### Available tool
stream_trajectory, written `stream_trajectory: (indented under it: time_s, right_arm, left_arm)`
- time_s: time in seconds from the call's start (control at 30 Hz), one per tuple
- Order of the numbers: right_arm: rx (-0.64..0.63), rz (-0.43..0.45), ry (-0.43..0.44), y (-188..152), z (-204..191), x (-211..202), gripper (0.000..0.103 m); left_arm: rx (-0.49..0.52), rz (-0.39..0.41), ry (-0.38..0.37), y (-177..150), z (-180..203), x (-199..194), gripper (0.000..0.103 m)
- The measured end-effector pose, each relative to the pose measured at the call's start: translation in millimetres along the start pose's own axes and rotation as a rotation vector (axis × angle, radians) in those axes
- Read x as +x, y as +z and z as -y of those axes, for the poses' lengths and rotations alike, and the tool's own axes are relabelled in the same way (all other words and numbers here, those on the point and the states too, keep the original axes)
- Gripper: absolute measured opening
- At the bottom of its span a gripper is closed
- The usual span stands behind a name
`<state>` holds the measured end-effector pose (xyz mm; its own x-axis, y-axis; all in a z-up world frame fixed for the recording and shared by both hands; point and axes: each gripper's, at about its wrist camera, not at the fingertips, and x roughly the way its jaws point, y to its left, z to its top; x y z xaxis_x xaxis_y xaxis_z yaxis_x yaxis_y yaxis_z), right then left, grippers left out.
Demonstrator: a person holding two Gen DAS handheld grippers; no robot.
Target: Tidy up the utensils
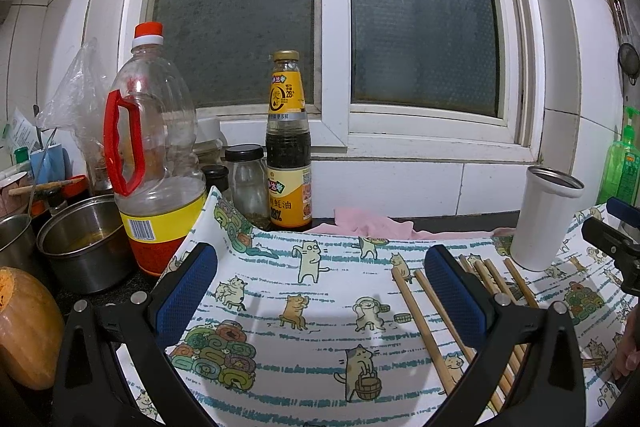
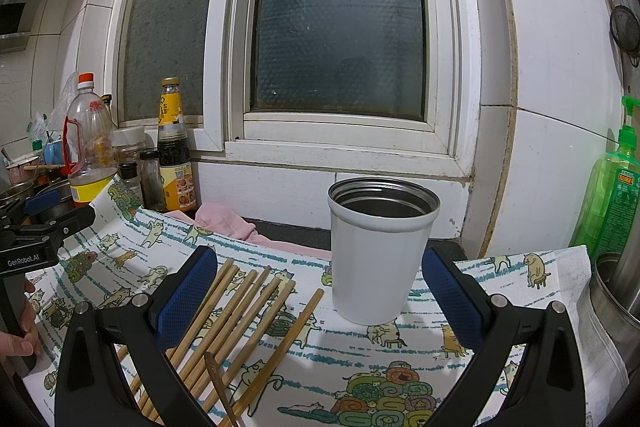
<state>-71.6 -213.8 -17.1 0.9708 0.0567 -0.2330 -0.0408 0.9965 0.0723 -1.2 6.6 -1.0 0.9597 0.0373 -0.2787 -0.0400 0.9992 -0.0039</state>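
Observation:
Several bamboo chopsticks [image 2: 240, 311] lie side by side on a cat-print cloth [image 2: 360, 367], with a thin brown utensil handle [image 2: 216, 379] across their near ends. A white cup with a steel rim [image 2: 380, 251] stands upright to their right. My right gripper [image 2: 320, 291] is open, its left finger over the chopsticks and its right finger beside the cup. In the left wrist view the chopsticks [image 1: 424, 315] pass under the right finger of my open left gripper [image 1: 320, 287], which holds nothing; the cup [image 1: 544, 219] is farther right.
An oil bottle [image 1: 156, 155], an oyster sauce bottle [image 1: 289, 147], small jars [image 1: 246, 179] and steel pots [image 1: 84, 243] crowd the left. A pink rag [image 1: 368, 223] lies behind the cloth. Green soap bottle [image 2: 612, 195] and a steel pot [image 2: 616, 303] stand right. A hand [image 2: 18, 339] holds the left gripper.

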Motion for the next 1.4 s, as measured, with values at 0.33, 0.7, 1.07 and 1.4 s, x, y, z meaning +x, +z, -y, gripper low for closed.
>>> stream_trajectory:
  time_s: [0.33, 0.7, 1.07, 1.4]
  right_arm:
    - [0.003, -0.001, -0.004, 0.3, 1.2, 0.1, 0.103]
    - [0.002, -0.001, -0.004, 0.1, 0.8, 0.0, 0.103]
    - [0.003, -0.001, -0.005, 0.1, 1.5, 0.3, 0.103]
    - [0.003, -0.001, -0.005, 0.3, 1.6, 0.1, 0.103]
  left_arm:
    - [0.004, 0.007, 0.002, 0.1, -0.6, -0.7, 0.103]
    - [-0.016, 0.009, 0.005, -0.1, -4.5, -0.4, 0.103]
    - [-0.027, -0.021, 0.011, -1.1, -4.7, 1.3, 0.103]
    - [-0.012, -0.015, 0.031, -1.1, -4.5, 0.2, 0.103]
